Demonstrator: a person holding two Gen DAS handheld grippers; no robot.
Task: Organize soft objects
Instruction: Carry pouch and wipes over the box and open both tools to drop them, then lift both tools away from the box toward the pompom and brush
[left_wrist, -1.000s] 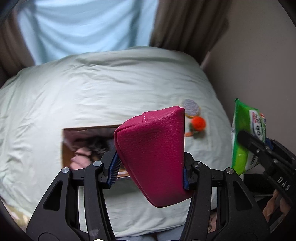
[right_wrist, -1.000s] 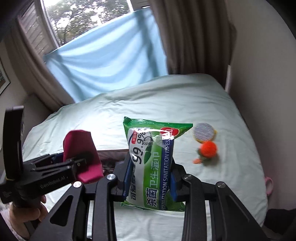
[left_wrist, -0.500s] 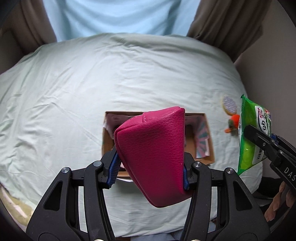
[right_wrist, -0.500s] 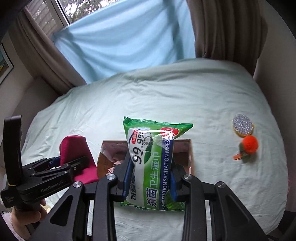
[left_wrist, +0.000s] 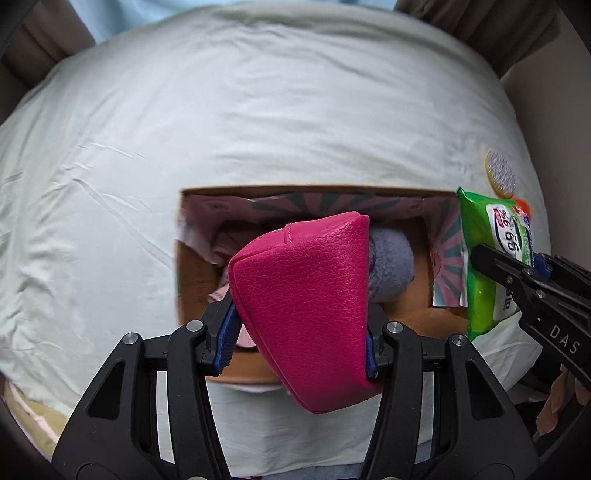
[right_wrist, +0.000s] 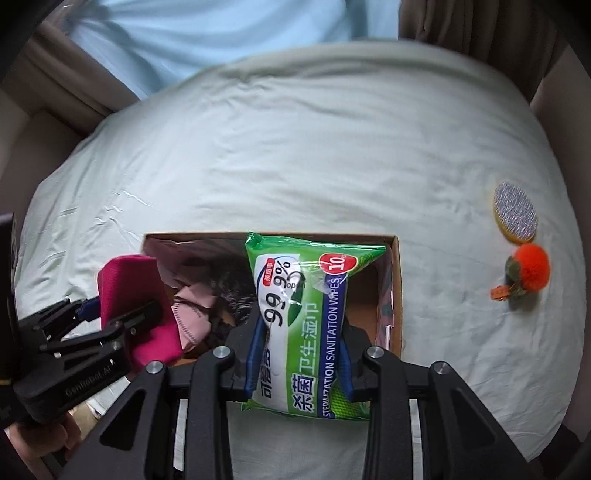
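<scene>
I have the left gripper clamped on a magenta pouch, its blue pads pressing both flanks, the pouch standing tall between the fingers and sticking out past their tips. Directly beneath it sits the cardboard box, open-topped, on the bed toward its near edge. Inside the box I see a grey plush thing just behind the pouch and some pink cloth crumpled toward the box's left part.

The right gripper is closed on a green pack of sanitation wipes, gripped across its lower half, the pack upright and its top edge reaching over the far wall of the box. From this view the pack hangs above the right part of the box, with the pouch and left gripper alongside at the left.

Out on the bed near its right edge, well apart from the box, lie a round yellow-rimmed scouring pad and, just beside it, an orange pompom toy.
</scene>
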